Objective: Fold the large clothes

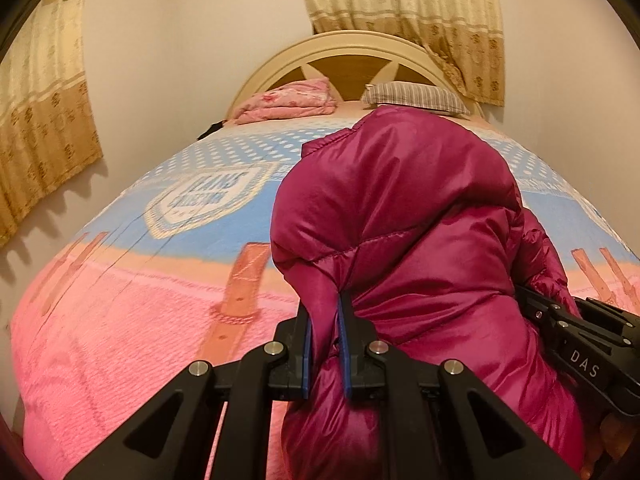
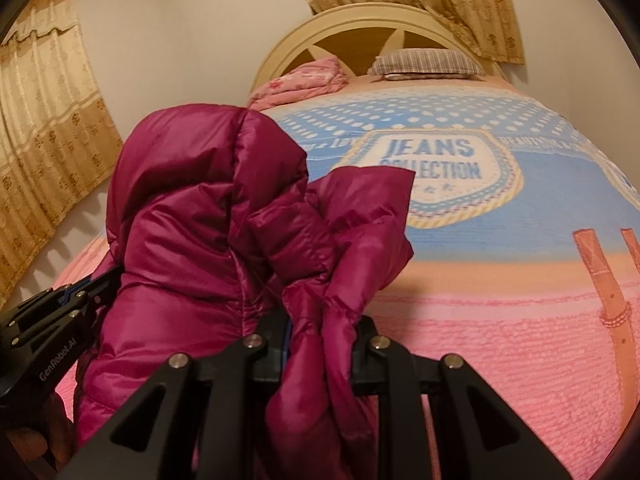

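Observation:
A shiny magenta puffer jacket is held up above the bed, bunched and hanging between both grippers. My left gripper is shut on a fold of the jacket, blue pads pinching the fabric. My right gripper is shut on another bunched part of the jacket; its fingertips are hidden by fabric. The right gripper also shows at the right edge of the left wrist view, and the left gripper shows at the left edge of the right wrist view, both pressed into the jacket.
The bed has a pink and blue "JEANS COLLECTION" blanket. A folded pink quilt and a striped pillow lie by the cream headboard. Curtains hang on the walls left and behind.

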{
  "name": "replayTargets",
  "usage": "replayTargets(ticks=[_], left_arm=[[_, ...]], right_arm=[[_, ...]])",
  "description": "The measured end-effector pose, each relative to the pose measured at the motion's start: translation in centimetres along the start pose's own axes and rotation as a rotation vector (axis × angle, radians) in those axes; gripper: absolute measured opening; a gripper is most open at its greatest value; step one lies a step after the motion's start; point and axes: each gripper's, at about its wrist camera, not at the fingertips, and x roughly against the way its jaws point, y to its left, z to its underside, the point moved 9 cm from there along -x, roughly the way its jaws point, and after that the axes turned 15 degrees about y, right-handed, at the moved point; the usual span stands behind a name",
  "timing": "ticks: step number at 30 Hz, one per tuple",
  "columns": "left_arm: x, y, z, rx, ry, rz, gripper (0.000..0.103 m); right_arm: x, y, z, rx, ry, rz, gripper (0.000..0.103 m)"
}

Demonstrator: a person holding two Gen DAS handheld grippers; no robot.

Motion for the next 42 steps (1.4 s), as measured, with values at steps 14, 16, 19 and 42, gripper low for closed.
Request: replayTargets(ticks=[14,16,19,42], left_arm=[[1.1,8.6,2.6,0.115,0.017,-0.058,0.011],[1.2,9.8,2.9,0.132,0.018,-0.065,0.011],[1.4,11.6,3.3,0.16,0.018,-0.081,0.011],[-1.7,20.8,6.1,0.282,0.085,-0.155,0.011]], right_arm=[[-2.2,7.9,-0.1,0.13,0.039,-0.069,0.022],[-2.7,9.0,-0.1,0.144,0.048,-0.081,0.022],[-3.5,10.6,-0.2,0.164,0.059,-0.098,0.022],[-9.3,19.4,0.4,0.289,0.158,-0.158,0.022]])
